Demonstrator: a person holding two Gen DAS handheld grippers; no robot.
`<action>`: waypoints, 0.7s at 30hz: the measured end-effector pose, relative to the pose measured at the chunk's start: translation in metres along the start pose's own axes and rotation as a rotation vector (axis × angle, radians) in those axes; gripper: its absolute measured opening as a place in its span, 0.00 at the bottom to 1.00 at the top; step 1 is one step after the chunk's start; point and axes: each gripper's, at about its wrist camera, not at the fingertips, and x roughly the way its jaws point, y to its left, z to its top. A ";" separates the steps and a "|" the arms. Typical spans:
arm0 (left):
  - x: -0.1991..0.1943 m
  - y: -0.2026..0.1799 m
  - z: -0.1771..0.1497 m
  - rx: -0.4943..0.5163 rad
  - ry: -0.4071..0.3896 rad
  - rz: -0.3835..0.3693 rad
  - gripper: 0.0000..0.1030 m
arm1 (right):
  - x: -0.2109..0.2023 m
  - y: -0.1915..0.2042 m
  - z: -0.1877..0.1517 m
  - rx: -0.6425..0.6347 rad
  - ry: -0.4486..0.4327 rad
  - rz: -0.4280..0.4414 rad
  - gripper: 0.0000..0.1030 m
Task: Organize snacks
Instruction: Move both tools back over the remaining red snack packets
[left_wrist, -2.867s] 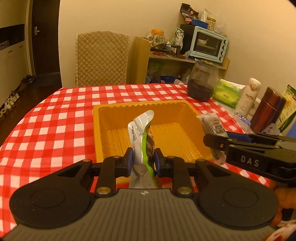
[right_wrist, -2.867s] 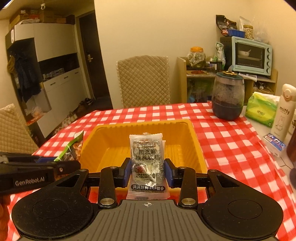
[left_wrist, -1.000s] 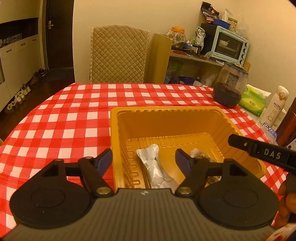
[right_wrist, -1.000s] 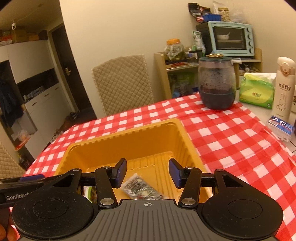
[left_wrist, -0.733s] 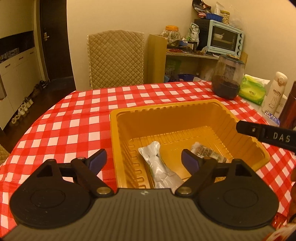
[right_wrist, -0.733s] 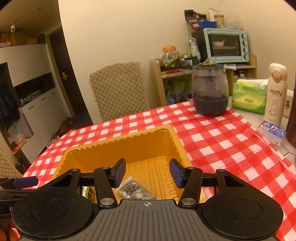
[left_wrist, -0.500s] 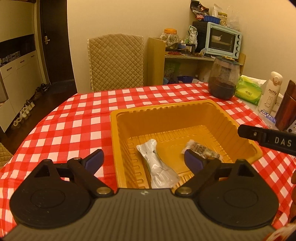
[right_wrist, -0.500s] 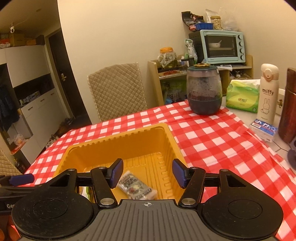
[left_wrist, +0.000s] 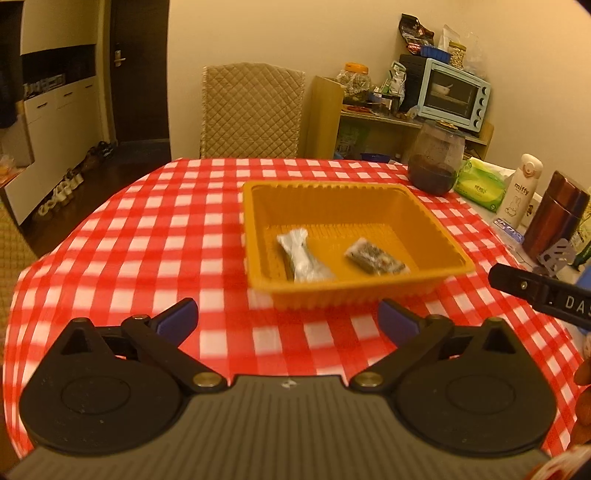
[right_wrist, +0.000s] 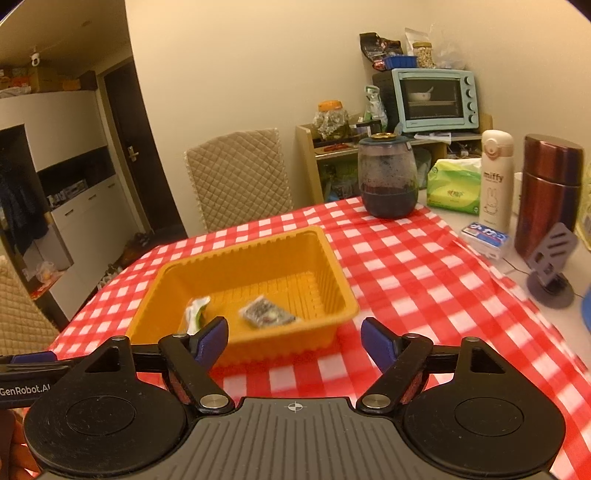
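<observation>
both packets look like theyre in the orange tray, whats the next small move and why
Probably just ease both grippers back and stop. The silver packet and the dark packet lie flat inside the orange tray, the left gripper and right gripper are open and empty, and no other loose snack shows on the tablecloth.

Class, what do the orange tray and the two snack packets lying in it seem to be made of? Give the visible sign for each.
Orange tray: probably thin moulded plastic, judging by its ribbed walls and slight sheen.
Silver snack packet: likely foil-type film, crinkled and reflective.
Dark snack packet: seemingly clear plastic film, with dark contents showing through.
</observation>
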 end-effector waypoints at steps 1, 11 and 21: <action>-0.008 0.001 -0.006 -0.008 -0.003 0.000 1.00 | -0.008 0.000 -0.005 -0.005 0.000 -0.002 0.77; -0.078 0.013 -0.065 -0.058 0.006 0.036 1.00 | -0.073 0.004 -0.051 0.000 0.059 -0.009 0.78; -0.109 0.011 -0.086 -0.073 0.038 0.041 0.99 | -0.098 0.015 -0.086 -0.028 0.122 0.028 0.78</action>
